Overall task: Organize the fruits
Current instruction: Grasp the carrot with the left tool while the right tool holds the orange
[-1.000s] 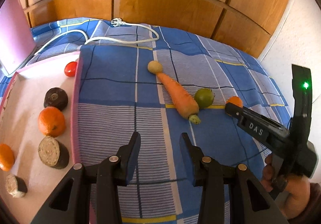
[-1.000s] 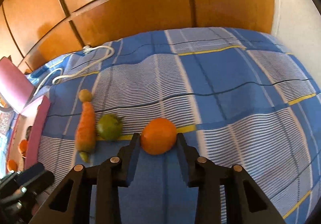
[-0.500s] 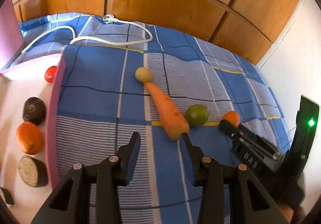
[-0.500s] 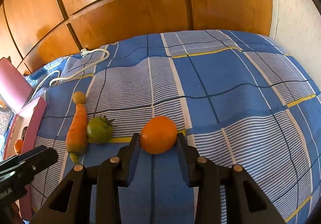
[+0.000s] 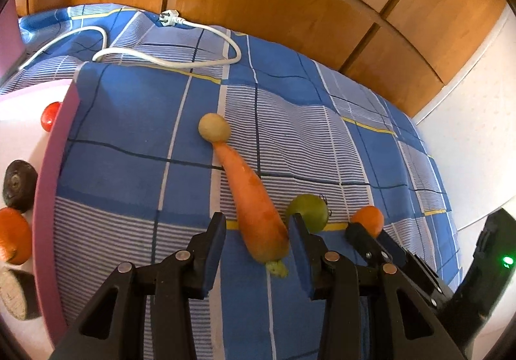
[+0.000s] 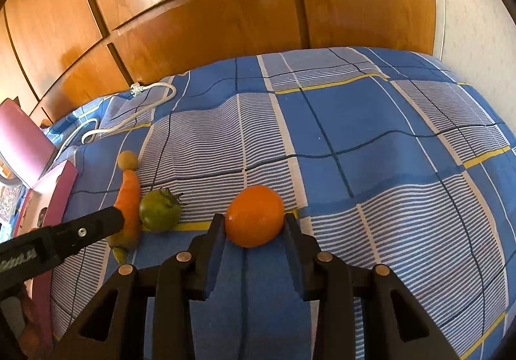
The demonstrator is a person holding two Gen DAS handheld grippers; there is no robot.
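Observation:
A carrot (image 5: 253,207) lies on the blue checked bedspread, its thick end between the open fingers of my left gripper (image 5: 258,231). A small potato (image 5: 213,127) touches its thin tip. A green tomato (image 5: 308,213) lies just right of the carrot. My right gripper (image 6: 254,223) has its fingers on both sides of an orange (image 6: 254,215) that rests on the bedspread; the orange also shows in the left wrist view (image 5: 368,219). The carrot (image 6: 129,202) and green tomato (image 6: 159,210) lie left of it in the right wrist view.
A pink-edged white tray (image 5: 48,186) at the left holds a red tomato (image 5: 50,116), an orange (image 5: 13,239) and dark cut vegetables (image 5: 19,184). A white power cord (image 5: 167,52) lies at the back. Wooden wardrobe doors (image 6: 209,24) stand behind the bed.
My left gripper has moved forward and right, so the carrot's thick end now lies between its fingers. The right gripper stays around the orange.

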